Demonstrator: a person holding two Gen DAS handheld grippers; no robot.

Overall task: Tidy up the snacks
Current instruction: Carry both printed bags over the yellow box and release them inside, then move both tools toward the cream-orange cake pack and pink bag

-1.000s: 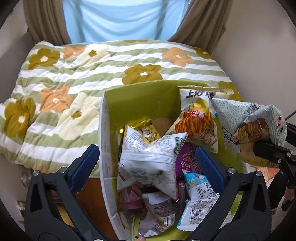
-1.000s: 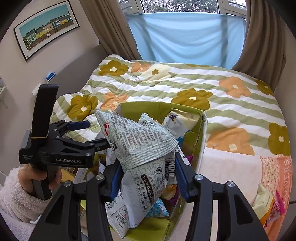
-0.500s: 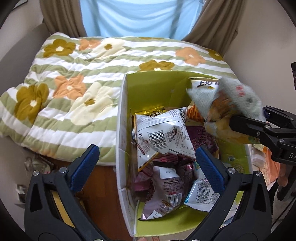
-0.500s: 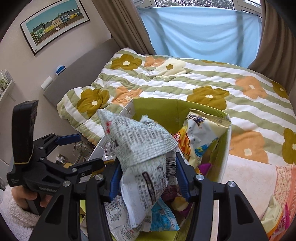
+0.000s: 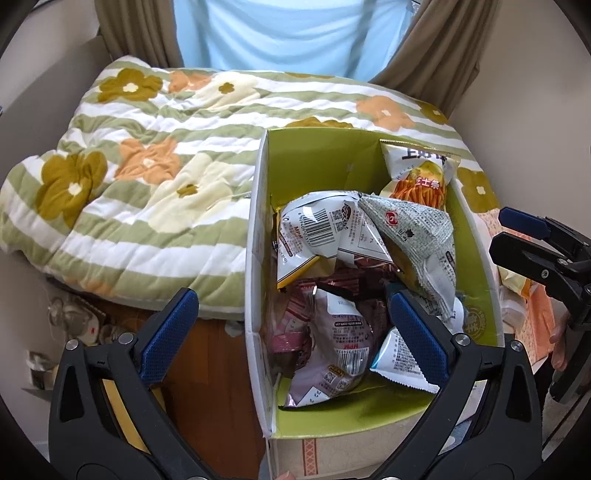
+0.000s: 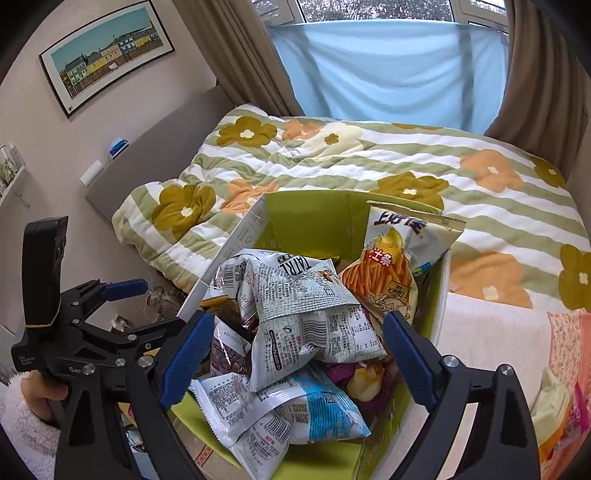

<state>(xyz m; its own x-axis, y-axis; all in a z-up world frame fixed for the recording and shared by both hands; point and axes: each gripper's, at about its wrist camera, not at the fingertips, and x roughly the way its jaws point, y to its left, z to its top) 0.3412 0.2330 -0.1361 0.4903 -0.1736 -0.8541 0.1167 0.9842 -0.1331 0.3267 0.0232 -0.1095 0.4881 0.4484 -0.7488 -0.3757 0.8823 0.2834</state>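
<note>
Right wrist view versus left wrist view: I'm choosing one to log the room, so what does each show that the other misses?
Only the right wrist view shows the framed picture, the window panes and the fleece-sleeved hand holding the left gripper. Only the left wrist view shows the wooden floor beside the box and floor clutter. Both show the green box, the newsprint snack bag lying in it, free of the opening right gripper, and the floral quilt.

Snack packets (image 5: pixel 369 266) lie heaped in the box (image 5: pixel 258 229), beside the quilt (image 5: pixel 155 177).
</note>
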